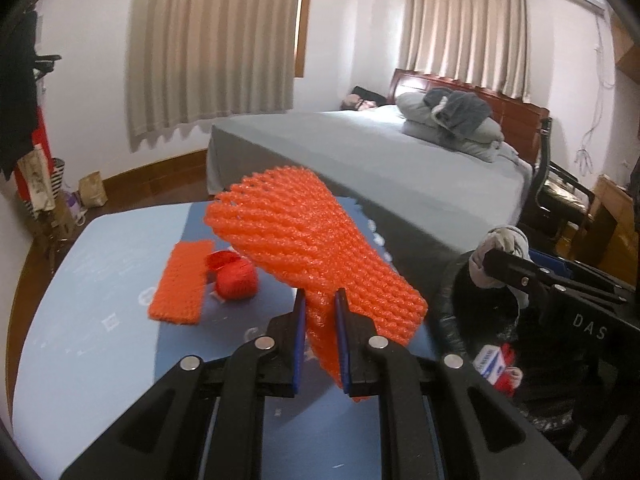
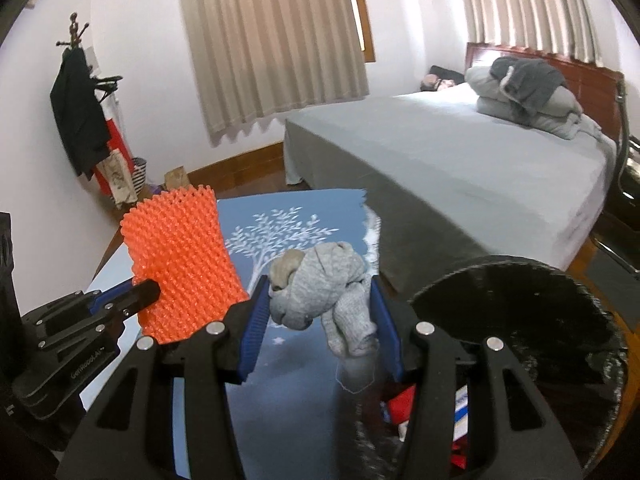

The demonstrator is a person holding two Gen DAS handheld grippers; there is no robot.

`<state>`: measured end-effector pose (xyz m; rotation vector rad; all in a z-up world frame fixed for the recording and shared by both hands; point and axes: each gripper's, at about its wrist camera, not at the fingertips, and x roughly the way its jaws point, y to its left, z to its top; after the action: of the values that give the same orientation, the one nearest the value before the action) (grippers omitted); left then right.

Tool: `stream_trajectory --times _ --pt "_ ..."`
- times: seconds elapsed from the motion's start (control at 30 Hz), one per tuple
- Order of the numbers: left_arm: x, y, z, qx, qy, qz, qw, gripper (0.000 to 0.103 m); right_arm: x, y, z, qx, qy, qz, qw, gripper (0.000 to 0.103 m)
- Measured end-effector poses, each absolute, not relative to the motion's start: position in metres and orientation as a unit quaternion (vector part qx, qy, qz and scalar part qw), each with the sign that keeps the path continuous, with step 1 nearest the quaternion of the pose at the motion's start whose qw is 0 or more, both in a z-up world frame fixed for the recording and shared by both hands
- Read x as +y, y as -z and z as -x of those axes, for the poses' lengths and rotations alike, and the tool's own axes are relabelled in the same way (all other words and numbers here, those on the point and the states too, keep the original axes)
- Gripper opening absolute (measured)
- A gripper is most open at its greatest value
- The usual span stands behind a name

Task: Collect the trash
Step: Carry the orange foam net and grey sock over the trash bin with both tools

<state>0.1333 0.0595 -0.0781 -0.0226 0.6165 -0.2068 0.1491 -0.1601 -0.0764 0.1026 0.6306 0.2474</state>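
— Counting the orange foam nets first: how many are showing?

— Two. One orange foam net is hanging in the left gripper, whose blue pads are squeezing its lower end almost flat, so the jaws are standing nearly shut on it. The net is sticking up and fanning out above the table. The second foam net is lying flat on the blue tablecloth, just beside a red ball of mesh.

— And the right gripper?

— The right gripper is standing about half open, and its two blue pads are pressing on one grey balled-up sock, which is bulging above the pads and dangling a loose end below them. It is hovering over the table's right edge, beside the bin.

— How many bins is the person using?

— One. A black-lined trash bin is sitting to the right of the table, near the foot of the bed. Inside it a white and blue carton and something red are showing; the rest is too dark to count.

— Are the two grippers touching?

— No, they are sitting side by side, the left one's net just beside the right one's sock.

— Anything else countable?

— Two curtains are hanging at the windows, and one pile of grey bedding is resting on the bed.
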Motion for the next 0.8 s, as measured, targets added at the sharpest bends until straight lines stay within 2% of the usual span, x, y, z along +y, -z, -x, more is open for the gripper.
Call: stream_trajectory --times 0.8 --pt "-0.056 0.057 -0.124 0.275 0.213 -0.031 0.937 0.014 -0.271 0.071 -0.094 0.288 -0.019 -0.083 0.954 0.048"
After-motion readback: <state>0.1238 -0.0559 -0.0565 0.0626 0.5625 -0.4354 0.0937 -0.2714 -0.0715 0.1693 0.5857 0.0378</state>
